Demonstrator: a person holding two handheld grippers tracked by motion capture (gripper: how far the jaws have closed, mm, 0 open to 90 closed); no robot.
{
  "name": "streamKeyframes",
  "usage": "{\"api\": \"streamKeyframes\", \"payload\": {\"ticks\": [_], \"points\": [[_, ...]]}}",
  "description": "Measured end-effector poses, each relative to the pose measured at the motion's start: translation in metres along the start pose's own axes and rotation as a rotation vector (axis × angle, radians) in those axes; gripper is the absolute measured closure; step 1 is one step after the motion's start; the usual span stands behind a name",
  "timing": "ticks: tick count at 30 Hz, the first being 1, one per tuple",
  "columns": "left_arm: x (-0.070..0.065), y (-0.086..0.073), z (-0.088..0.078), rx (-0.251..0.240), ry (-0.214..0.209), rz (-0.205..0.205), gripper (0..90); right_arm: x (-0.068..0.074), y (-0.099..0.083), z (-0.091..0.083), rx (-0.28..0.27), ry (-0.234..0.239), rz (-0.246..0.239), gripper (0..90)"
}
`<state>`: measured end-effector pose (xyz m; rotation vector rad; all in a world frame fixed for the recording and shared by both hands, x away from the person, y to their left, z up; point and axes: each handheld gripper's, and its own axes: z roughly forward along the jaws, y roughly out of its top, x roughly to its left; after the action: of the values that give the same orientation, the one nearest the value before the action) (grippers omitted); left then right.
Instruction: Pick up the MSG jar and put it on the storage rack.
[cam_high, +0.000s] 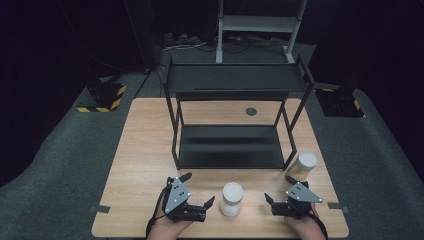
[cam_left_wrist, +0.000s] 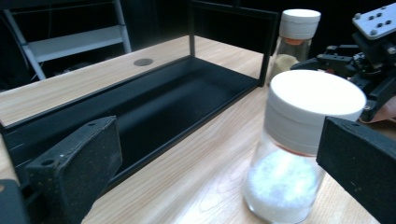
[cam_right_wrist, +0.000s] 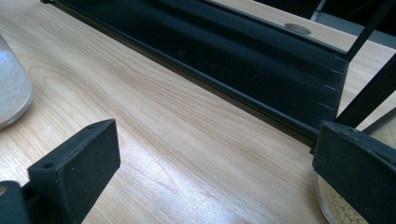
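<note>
step: approach to the jar on the tabletop, before the rack | left hand-held gripper spread, beside it | right hand-held gripper spread, near second jar | next: judged, close left on jar body | unclear: contents; second jar cut off in right gripper view

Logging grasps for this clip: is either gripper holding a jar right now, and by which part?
Nothing is held. The left gripper and right gripper are both open; the white-lidded jar stands free on the table between them.
</note>
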<state>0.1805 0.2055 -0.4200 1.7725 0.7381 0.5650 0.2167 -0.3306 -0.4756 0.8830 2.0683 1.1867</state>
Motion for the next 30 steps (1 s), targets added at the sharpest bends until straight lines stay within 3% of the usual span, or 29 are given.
{"api": "streamKeyframes", "payload": {"ticks": [15,30], "points": [[-0.013,0.004,0.020,0.007,-0.075,0.031,0.4,0.000,0.000,0.000,0.000,0.002,0.001,0.0],[-0.020,0.007,0.046,0.009,-0.126,0.031,0.4,0.000,0.000,0.000,-0.002,0.001,0.000,0.0]]}}
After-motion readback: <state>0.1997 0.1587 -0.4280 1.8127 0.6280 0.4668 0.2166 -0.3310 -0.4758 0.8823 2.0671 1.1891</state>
